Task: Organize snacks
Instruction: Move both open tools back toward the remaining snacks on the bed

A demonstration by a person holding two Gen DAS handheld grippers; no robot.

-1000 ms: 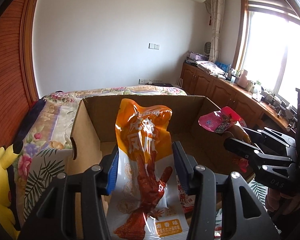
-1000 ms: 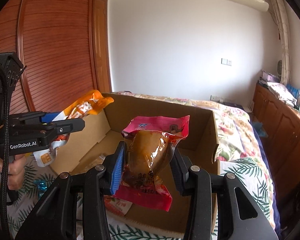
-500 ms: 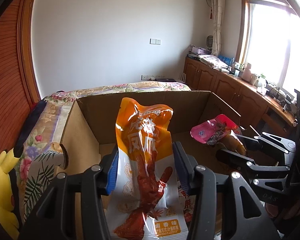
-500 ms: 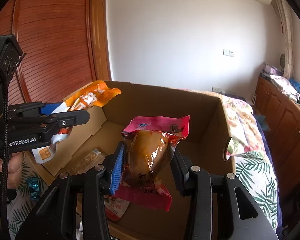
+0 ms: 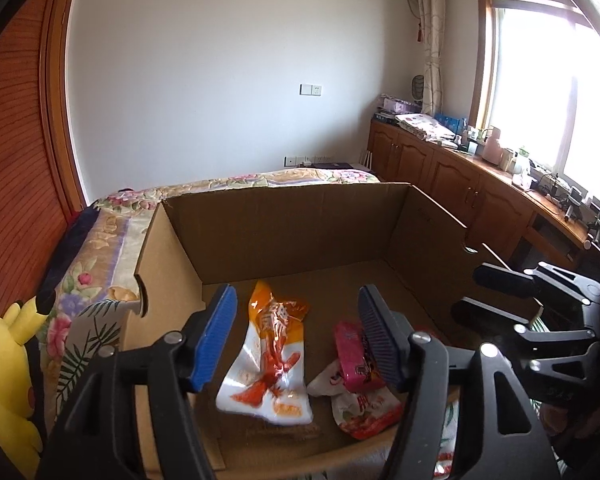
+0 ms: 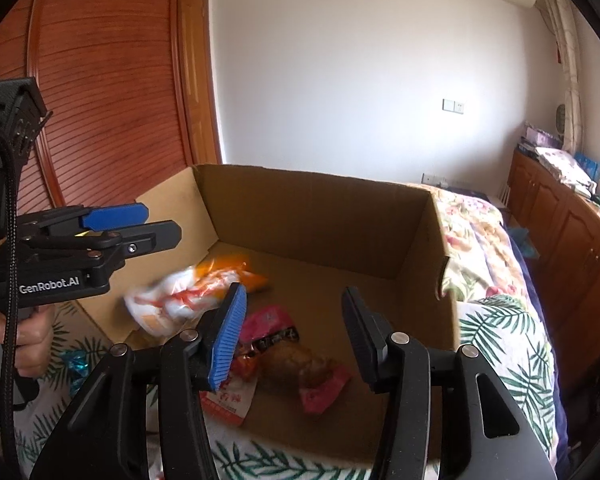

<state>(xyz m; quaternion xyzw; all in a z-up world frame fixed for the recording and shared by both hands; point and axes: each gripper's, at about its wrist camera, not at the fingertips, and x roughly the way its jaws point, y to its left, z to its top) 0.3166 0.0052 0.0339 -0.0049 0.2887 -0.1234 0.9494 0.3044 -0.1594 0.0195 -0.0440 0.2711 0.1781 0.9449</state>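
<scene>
Releasing: left gripper [image 5: 294, 336] jaws just opening, nothing between; orange-and-white snack packet [image 5: 270, 364] dropping into cardboard box [image 5: 284, 232]. Right gripper [image 6: 294, 338] likewise opening, unloaded; pink packet [image 6: 296, 354] lying on box floor. Both snacks going inside for sorting.

The orange packet [image 6: 196, 292] is motion-blurred (print unreadable) in the right view.

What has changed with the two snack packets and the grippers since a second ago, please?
Both jaws have just been opening. The left gripper let go of the orange packet, and the right gripper released the pink packet; both packets dropped into the cardboard box. The box on the bed stayed put, and neither hand shifted much.
</scene>
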